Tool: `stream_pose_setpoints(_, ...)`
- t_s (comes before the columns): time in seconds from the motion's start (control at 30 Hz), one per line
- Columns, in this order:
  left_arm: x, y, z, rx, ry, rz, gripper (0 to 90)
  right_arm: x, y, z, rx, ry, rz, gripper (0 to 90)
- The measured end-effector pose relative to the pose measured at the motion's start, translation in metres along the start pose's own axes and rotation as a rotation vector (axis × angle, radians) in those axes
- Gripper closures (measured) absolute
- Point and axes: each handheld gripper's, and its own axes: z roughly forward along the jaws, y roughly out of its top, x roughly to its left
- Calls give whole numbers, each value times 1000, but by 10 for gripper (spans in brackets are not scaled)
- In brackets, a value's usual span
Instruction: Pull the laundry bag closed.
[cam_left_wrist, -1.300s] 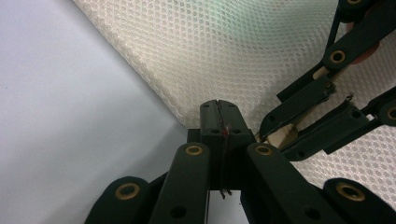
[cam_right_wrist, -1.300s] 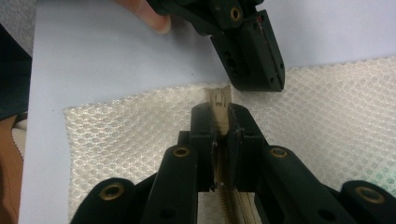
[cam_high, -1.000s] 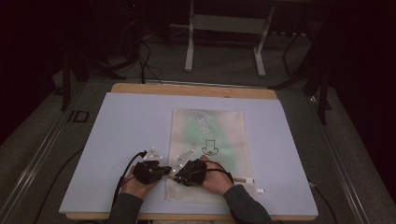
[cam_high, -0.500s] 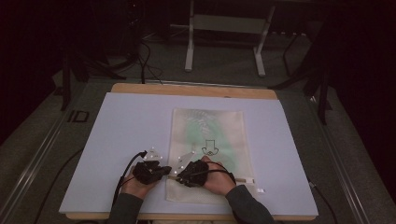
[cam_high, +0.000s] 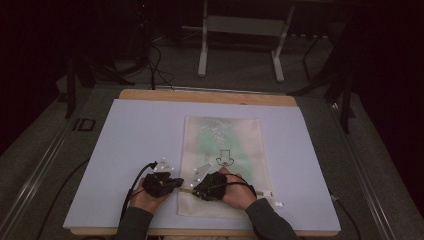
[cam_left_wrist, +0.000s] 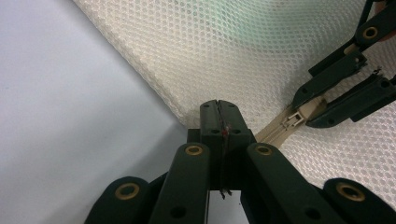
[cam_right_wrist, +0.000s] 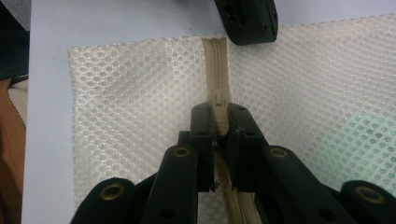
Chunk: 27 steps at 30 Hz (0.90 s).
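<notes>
item: mesh bag (cam_high: 223, 150), cream, flat on my white board (cam_high: 125, 150), near edge. my left gripper (cam_left_wrist: 218, 108) is pinched on the bag's corner edge; my right gripper (cam_right_wrist: 218, 112) is clamped on its tan zipper (cam_right_wrist: 215, 60), beside the pull tab.

Cream mesh bag (cam_high: 223, 150) lies flat, lengthwise, centre of table; tan zipper (cam_right_wrist: 217, 88) crosses its near end; green contents inside.
</notes>
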Motion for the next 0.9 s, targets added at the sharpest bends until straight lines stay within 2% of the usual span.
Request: stream_pose_setpoints(0.9, 0, 0, 0, 4, 3, 5, 897, 1, -16, -12, 21, -15, 1, 823)
